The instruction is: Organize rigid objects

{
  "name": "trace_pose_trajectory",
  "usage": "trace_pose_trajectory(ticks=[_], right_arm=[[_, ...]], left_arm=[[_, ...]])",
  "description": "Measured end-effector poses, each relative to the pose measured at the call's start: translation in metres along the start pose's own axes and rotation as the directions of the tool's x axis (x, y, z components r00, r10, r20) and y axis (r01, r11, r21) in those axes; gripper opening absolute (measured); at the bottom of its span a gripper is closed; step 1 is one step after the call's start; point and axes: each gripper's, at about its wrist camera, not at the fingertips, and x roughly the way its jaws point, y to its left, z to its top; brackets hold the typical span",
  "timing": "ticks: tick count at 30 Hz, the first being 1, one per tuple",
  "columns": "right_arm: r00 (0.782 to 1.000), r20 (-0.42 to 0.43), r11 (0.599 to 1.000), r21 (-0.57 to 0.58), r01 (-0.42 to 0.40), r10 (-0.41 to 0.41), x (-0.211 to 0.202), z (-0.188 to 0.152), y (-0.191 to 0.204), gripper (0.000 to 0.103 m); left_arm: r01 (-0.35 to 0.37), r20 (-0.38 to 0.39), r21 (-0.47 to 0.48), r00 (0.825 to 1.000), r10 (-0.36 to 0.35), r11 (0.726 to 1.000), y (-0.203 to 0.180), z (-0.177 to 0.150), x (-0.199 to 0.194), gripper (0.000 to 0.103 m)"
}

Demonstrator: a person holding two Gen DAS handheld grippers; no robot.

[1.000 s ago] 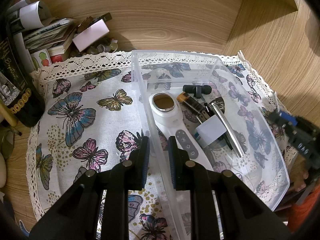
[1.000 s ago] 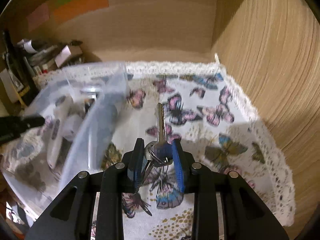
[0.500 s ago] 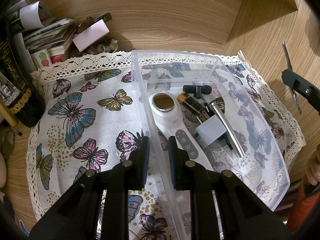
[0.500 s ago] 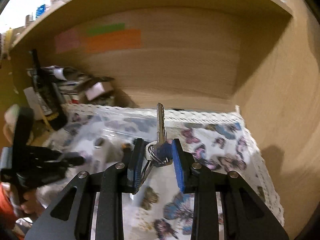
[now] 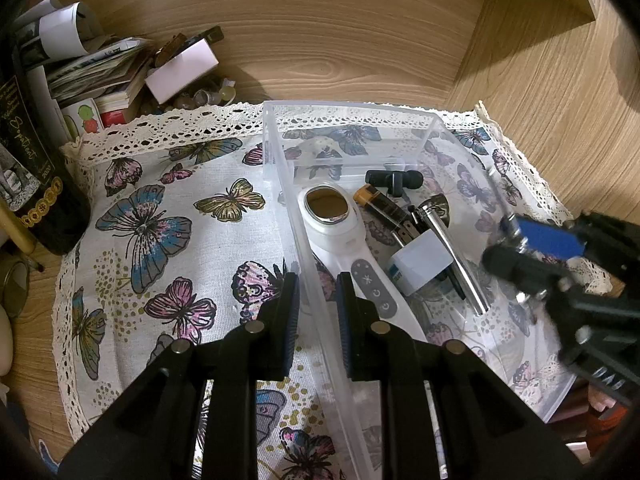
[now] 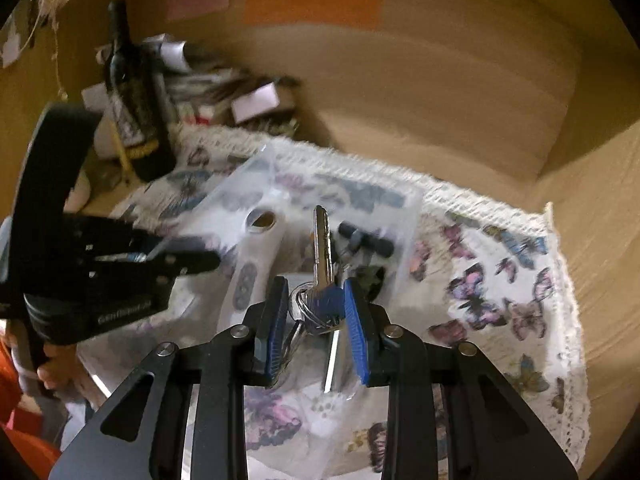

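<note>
Mostly done: several items already in clear bin. Right gripper clenched on keys above bin, drop pending; left gripper clamped on bin wall.

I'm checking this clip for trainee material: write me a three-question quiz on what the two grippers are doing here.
1. True or false: the right gripper grips a bunch of keys.
2. What does the left gripper straddle?
A. a wine bottle
B. the clear bin wall
C. a battery
3. Fill in: the white handheld device lies ____ the bin.

Key: 1 true; 2 B; 3 inside.
</note>
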Motion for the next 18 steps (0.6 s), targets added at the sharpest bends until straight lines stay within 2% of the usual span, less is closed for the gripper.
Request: trace_pose_trajectory(ticks=[5, 10, 12, 16, 18], right_arm=[[0.997, -0.073, 1.0, -0.015, -0.004, 0.002, 0.015, -0.002, 0.002, 0.026], [0.994, -0.106, 1.0, -0.001, -0.022, 0.021, 0.022, -0.002, -0.001, 0.028], [0.995, -0.096, 1.0, 0.001, -0.019, 0.019, 0.02, -0.002, -0.002, 0.029], [0.999, -0.048, 1.0, 0.005, -0.023, 0.023, 0.009, 0.0, -0.003, 0.045], [1.0, -0.012, 1.0, -0.001, -0.009, 0.009, 0.0, 0.001, -0.003, 0.048]], left_arm=[[0.001, -0.001, -0.001, 1.0, -0.001, 1.0, 0.0, 0.0, 0.0, 0.017], [-0.004, -0.003, 0.003, 1.0, 0.004, 1.0, 0.0, 0.0, 0.0, 0.017], [-0.009, 0.0, 0.013, 1.0, 0.009, 1.0, -0.001, 0.001, -0.001, 0.017], [-0.014, 0.009, 0.017, 1.0, 0.013, 1.0, -0.003, 0.002, -0.008, 0.017], [-0.02, 0.017, 0.019, 1.0, 0.02, 1.0, -0.004, 0.003, -0.013, 0.017]])
